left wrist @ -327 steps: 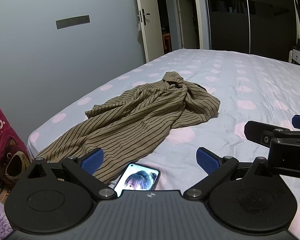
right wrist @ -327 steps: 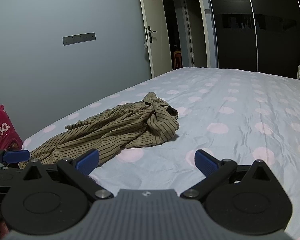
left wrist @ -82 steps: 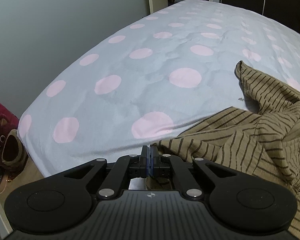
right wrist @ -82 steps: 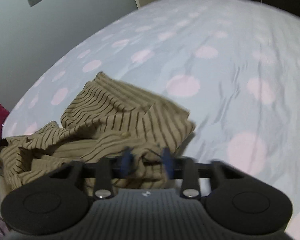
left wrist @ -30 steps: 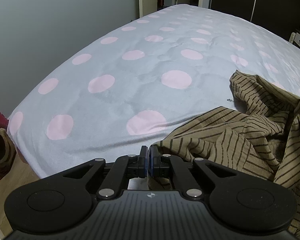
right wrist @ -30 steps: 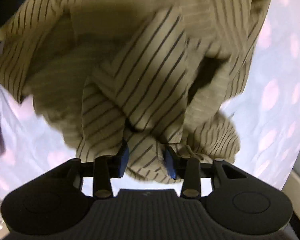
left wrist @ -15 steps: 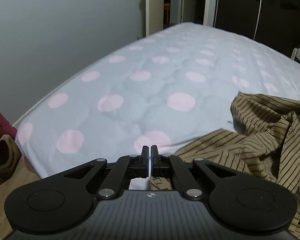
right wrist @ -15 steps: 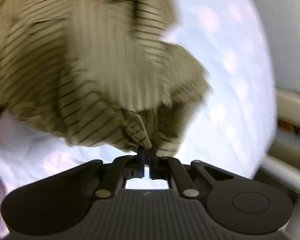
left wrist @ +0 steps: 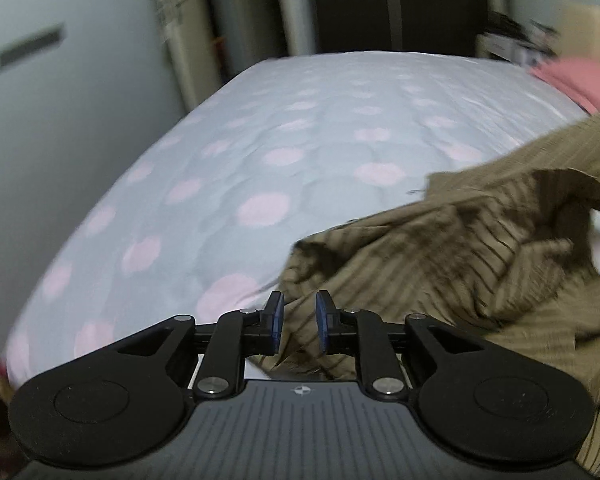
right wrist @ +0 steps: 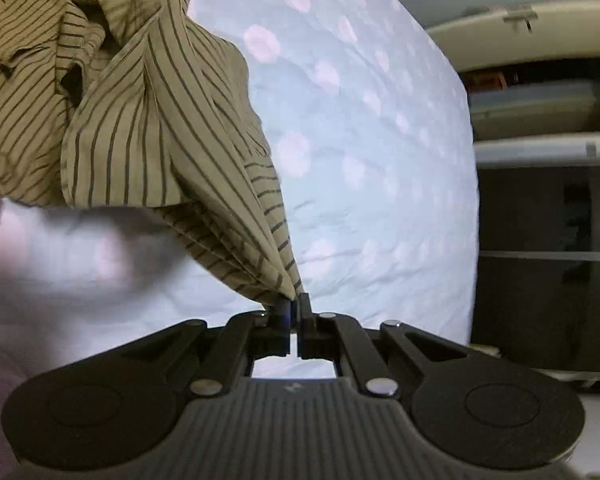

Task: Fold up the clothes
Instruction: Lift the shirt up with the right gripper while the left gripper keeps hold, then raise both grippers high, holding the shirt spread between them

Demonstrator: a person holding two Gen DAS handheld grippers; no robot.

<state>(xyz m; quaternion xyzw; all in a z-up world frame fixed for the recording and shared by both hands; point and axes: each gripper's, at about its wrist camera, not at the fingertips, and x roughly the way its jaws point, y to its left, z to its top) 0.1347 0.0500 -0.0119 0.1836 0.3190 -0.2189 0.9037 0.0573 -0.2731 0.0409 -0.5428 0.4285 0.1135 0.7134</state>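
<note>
Bed [left wrist: 284, 128] under crumpled striped shirt [right wrist: 112, 92]

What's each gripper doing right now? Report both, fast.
Left gripper: open, shirt cloth lies between the fingers, not pinched.
Right gripper: shut on a bunched edge of the shirt, which hangs taut from it over the bed.

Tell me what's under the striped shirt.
Under the shirt lies the dotted bedsheet. The right gripper pinches a bunch of it; whatever the heap covers is hidden.
</note>
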